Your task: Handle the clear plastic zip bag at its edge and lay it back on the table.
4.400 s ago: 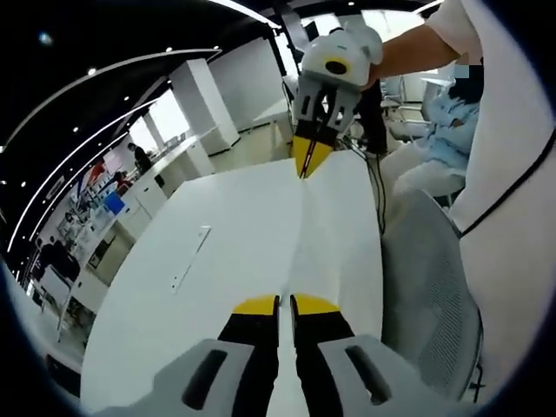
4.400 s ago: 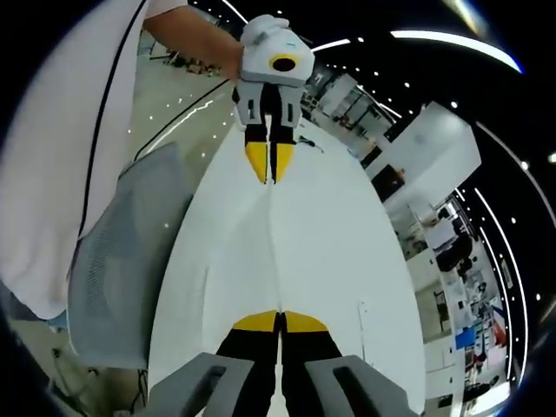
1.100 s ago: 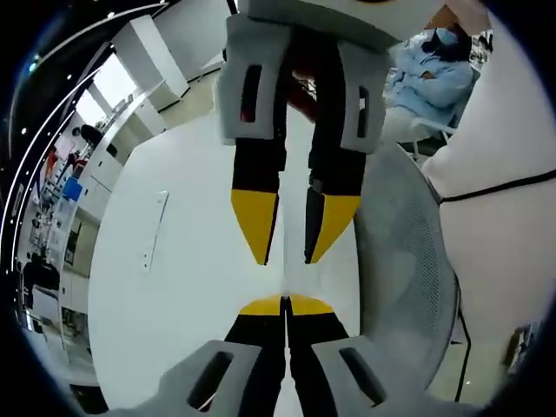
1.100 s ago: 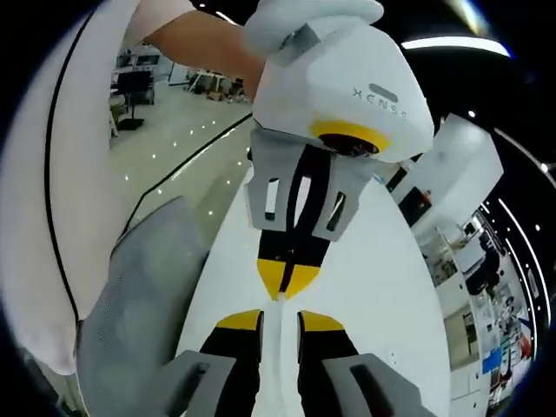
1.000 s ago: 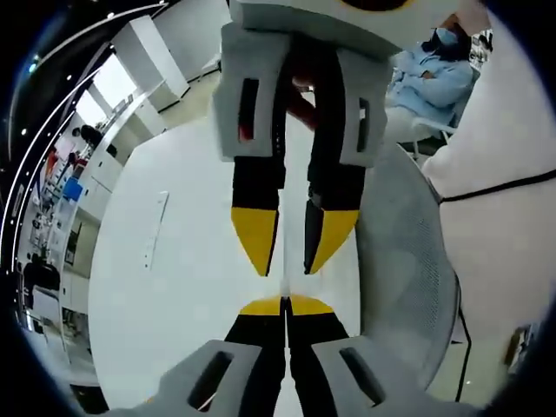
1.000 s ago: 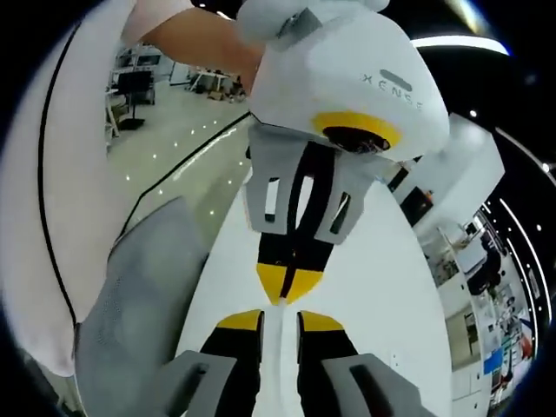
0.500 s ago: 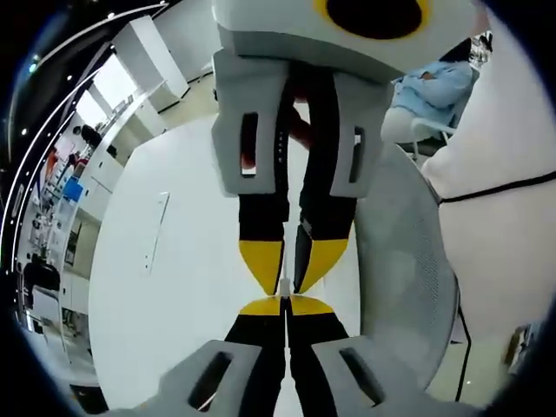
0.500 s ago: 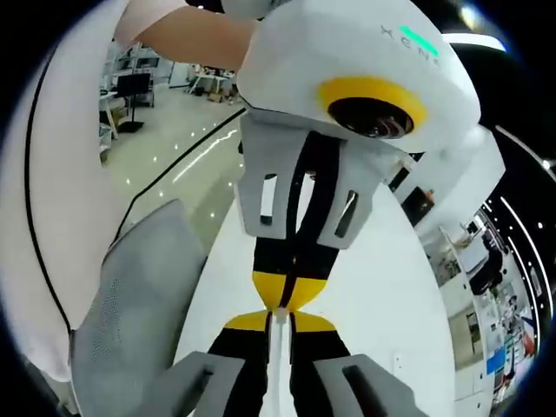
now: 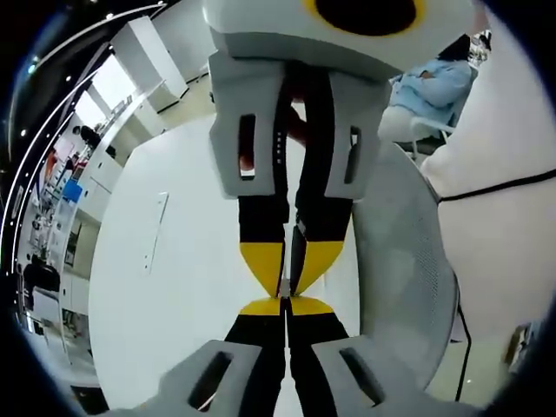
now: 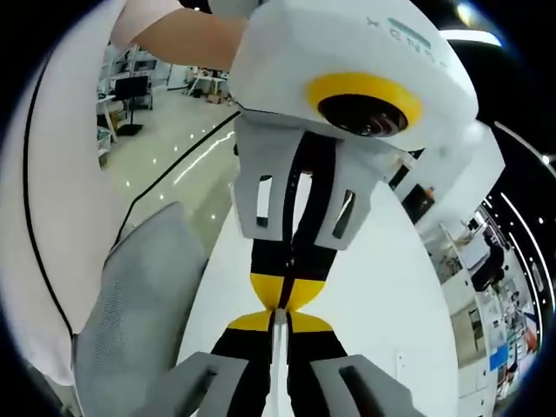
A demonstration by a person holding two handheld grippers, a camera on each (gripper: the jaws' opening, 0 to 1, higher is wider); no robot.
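Left gripper (image 9: 284, 306) and right gripper (image 10: 276, 321) met tip to tip above the white surface (image 9: 165, 287). Both had jaws pressed together on a thin clear edge, apparently the zip bag (image 10: 279, 320), barely visible between the yellow tips. A grey mesh chair (image 9: 408, 269) stood at 3 o'clock in the left gripper view.

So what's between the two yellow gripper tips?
In the left gripper view, just a thin pale sliver, likely the clear plastic zip bag's edge, between the left hand-held gripper and right hand-held gripper.
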